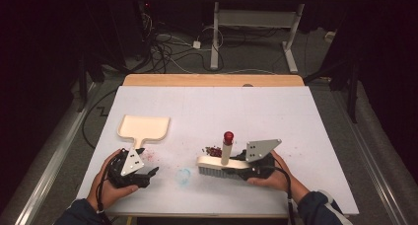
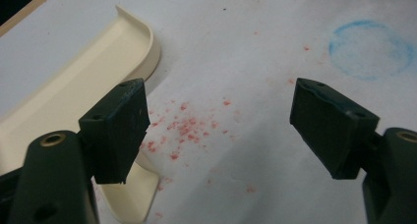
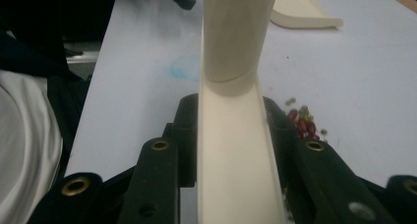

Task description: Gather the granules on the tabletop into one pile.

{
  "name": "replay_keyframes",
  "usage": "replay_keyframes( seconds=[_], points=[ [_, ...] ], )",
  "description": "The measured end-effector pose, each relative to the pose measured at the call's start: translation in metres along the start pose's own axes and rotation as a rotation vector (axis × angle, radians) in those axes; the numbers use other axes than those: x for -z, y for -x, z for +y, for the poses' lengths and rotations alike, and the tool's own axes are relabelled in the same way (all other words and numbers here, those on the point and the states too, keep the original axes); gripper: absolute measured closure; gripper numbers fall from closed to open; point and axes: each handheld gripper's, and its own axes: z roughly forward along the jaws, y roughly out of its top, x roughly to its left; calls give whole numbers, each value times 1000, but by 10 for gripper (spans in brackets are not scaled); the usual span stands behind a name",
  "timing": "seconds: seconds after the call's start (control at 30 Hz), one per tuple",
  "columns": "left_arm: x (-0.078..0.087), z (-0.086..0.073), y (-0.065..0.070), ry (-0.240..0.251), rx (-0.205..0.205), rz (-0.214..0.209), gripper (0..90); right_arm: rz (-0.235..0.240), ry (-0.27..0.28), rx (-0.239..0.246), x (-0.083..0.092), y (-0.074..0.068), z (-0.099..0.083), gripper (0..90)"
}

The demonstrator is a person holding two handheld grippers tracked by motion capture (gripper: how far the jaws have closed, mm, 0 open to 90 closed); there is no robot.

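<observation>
Right gripper clamps smooth cream brush

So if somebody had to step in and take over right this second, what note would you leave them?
Right gripper: shut on the brush, bristles down on the table.
Left gripper: open, holding nothing, beside the dustpan's handle.
Dustpan: flat on the table, far left, nothing in it.
Red crumbs: small pile just behind the brush; fainter red specks near the dustpan.
Done: brush picked up.
Left: probably grip the dustpan and sweep the crumbs in.

No legible text or labels anywhere.
</observation>
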Motion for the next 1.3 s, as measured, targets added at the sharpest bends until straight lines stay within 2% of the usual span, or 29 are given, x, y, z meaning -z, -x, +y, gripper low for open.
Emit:
replay_keyframes(
  seconds=[0.13,0.33,0.5,0.57,0.63,0.7,0.73,0.83,1.03,1.2,1.3],
  points=[
    [0,-1,0,0,6,-2,217,12,17,10,-13,17,3,674],
    [0,-2,-1,-2,7,-8,217,-5,22,5,-21,34,8,673],
    [0,-2,-1,-5,1,-11,217,-32,21,19,-22,36,11,674],
    [0,-2,-1,-2,5,-9,217,-18,38,7,-18,35,12,673],
    [0,-2,-1,2,6,-6,217,-43,30,19,-13,32,15,674],
    [2,-2,-1,9,7,-1,217,-59,24,29,-6,29,20,674],
    [2,-2,-1,12,9,3,217,-84,22,27,-1,27,22,674],
    [5,-2,-3,22,20,10,217,-125,4,10,15,23,28,674],
    [6,-2,-3,25,18,16,217,-191,6,-39,56,10,32,673],
    [7,-1,-3,22,15,19,217,-217,-44,-70,88,-4,24,673],
    [6,-1,-3,22,14,20,217,-228,-73,-105,104,-11,14,673]
  ],
)
